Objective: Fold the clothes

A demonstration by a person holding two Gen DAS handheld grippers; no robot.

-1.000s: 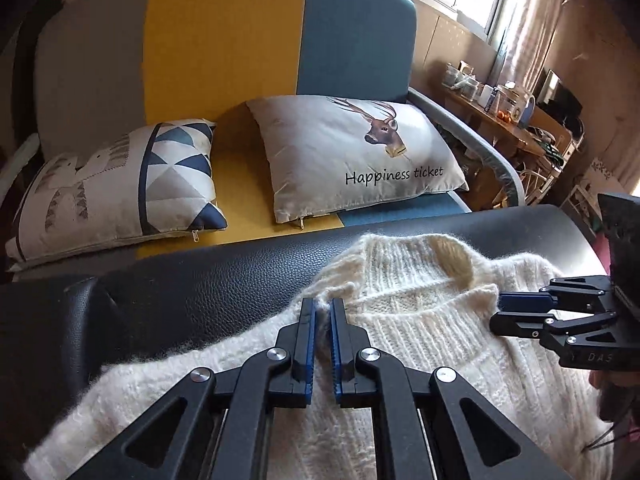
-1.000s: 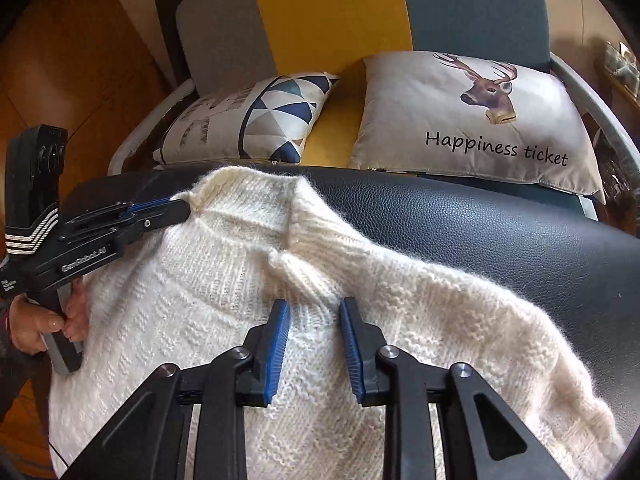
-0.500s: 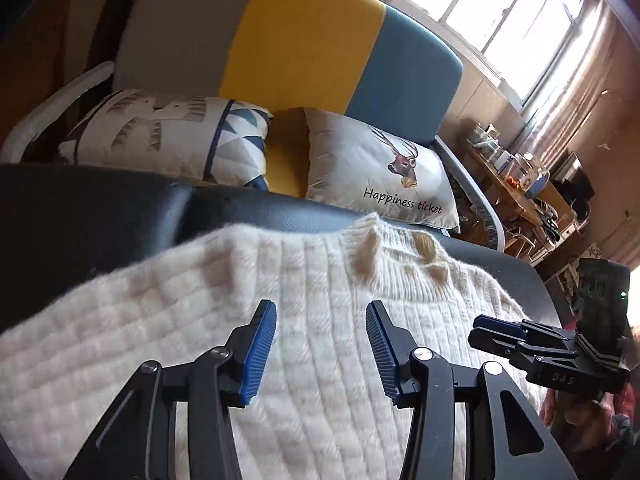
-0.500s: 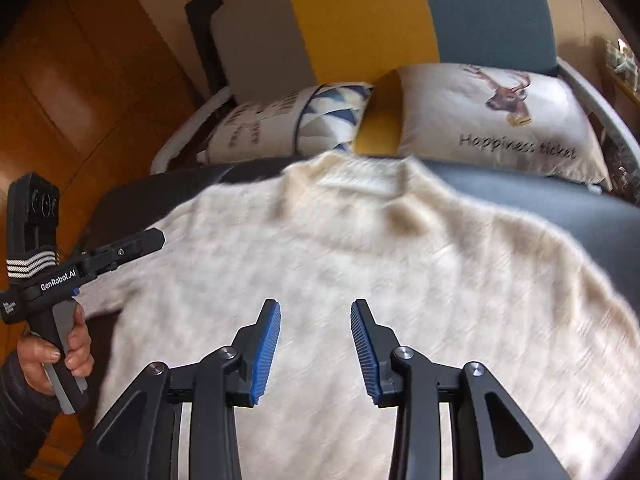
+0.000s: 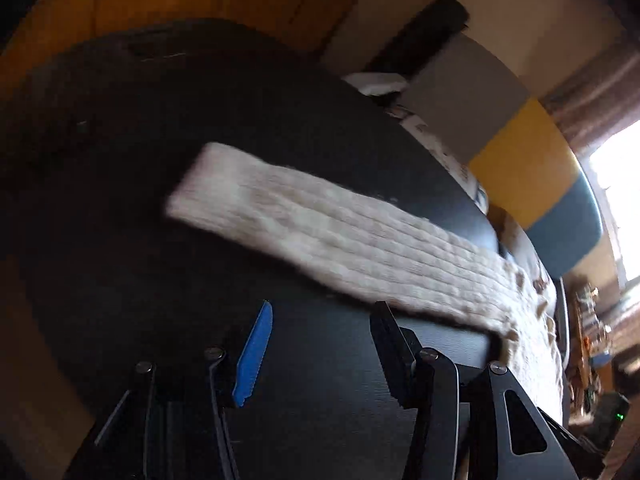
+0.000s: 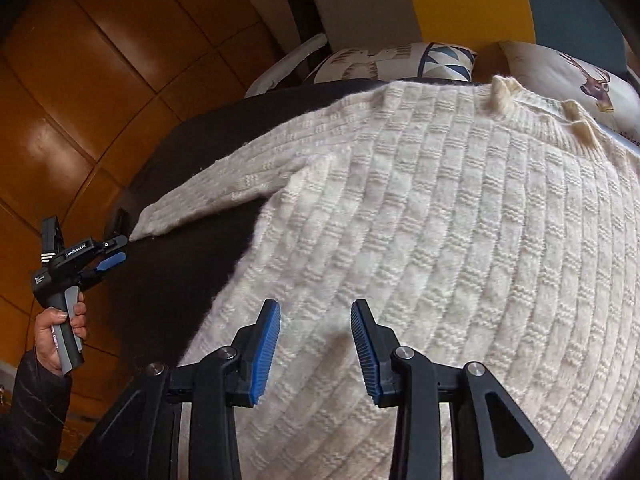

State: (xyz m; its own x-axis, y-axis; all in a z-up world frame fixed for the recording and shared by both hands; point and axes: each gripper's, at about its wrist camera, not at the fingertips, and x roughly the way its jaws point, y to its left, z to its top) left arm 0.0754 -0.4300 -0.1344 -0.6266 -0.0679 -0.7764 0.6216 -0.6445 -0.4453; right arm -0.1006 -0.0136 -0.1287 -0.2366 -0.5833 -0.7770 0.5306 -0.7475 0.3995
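Sweater [image 6: 460, 220], cream waffle-knit, lies flat, sleeve [image 5: 320, 232] stretched sideways.

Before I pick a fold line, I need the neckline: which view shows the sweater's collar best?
The right wrist view: the collar lies sharp at the sweater's far edge. The left wrist view shows mostly one sleeve, blurred, with the collar area squeezed at the right.

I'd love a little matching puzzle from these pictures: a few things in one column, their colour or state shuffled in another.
Things:
1. knitted sweater
2. sweater's long sleeve
3. padded tabletop
4. deer-print cushion

States:
A. black
B. stretched out flat to one side
C. cream, spread flat
D. on the sofa behind

Pairs: 1-C, 2-B, 3-A, 4-D
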